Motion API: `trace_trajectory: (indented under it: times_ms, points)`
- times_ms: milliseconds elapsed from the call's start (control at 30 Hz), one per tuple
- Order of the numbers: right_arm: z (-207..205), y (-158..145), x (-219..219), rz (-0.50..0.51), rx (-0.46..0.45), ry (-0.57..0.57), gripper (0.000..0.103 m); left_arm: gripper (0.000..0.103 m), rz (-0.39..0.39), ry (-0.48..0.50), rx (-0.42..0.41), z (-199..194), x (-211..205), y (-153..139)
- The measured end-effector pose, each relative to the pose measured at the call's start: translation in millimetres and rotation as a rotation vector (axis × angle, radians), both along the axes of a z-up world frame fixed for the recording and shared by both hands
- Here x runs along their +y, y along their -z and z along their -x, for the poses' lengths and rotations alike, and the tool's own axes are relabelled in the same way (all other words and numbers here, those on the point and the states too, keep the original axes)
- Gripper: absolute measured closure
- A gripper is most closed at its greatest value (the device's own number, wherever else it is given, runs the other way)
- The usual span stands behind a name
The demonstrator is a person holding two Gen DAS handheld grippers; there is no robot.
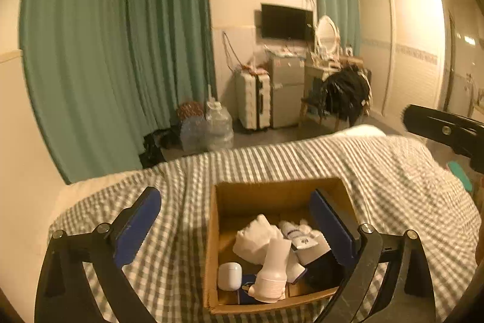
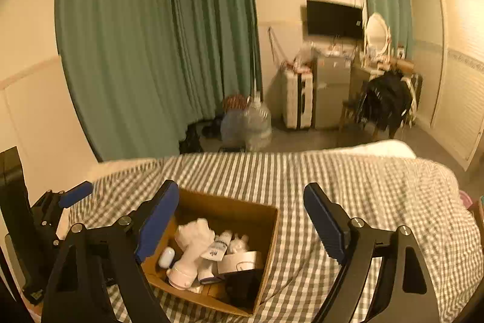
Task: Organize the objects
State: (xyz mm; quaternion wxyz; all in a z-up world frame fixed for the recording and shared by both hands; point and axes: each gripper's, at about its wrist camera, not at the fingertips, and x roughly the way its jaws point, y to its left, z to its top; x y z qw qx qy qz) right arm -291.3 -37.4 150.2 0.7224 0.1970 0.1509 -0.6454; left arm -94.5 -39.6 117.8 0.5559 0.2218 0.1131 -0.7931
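An open cardboard box (image 1: 213, 235) (image 2: 266, 235) sits on a bed with a grey checked cover (image 1: 393, 177) (image 2: 378, 180). It holds several small items: a white bottle (image 1: 273, 268) (image 2: 189, 261), a white earbud case (image 1: 229, 275) (image 2: 166, 258), a tube (image 2: 219, 245), crumpled white tissue (image 1: 257, 235) and a black object (image 2: 243, 283). My left gripper (image 1: 236, 220) is open above the box's left side, empty. My right gripper (image 2: 242, 217) is open above the box, empty. The left gripper also shows in the right wrist view (image 2: 75, 194).
Beyond the bed are green curtains (image 1: 115, 50), water jugs (image 1: 211, 126), a white suitcase (image 1: 253, 99), a small fridge (image 1: 286, 90), a wall TV (image 1: 286, 21), a chair with dark clothes (image 1: 345, 94) and a wardrobe (image 1: 414, 50).
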Motion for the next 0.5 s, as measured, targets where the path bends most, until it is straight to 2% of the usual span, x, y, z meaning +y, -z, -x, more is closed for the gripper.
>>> trace_trajectory:
  times_ms: [167, 300, 400, 500]
  points:
    - [-0.6, -24.9, 39.9, 0.103, 0.029, 0.035, 0.008, 0.0, 0.069, -0.016, 0.034, -16.2, 26.1, -26.2]
    - [-2.8, -30.4, 63.7, 0.124, 0.03, 0.049, 0.003, 0.0, 0.104, -0.027, 0.046, -25.0, 50.2, -35.7]
    - [-3.2, -24.1, 79.8, 0.131, 0.024, 0.059, 0.002, 0.0, 0.129, -0.028, 0.048, -30.4, 68.0, -32.8]
    - [-5.7, -2.5, 89.6, 0.112, 0.038, 0.058, 0.001, 0.0, 0.136, -0.05, 0.04, -34.9, 78.9, -20.9]
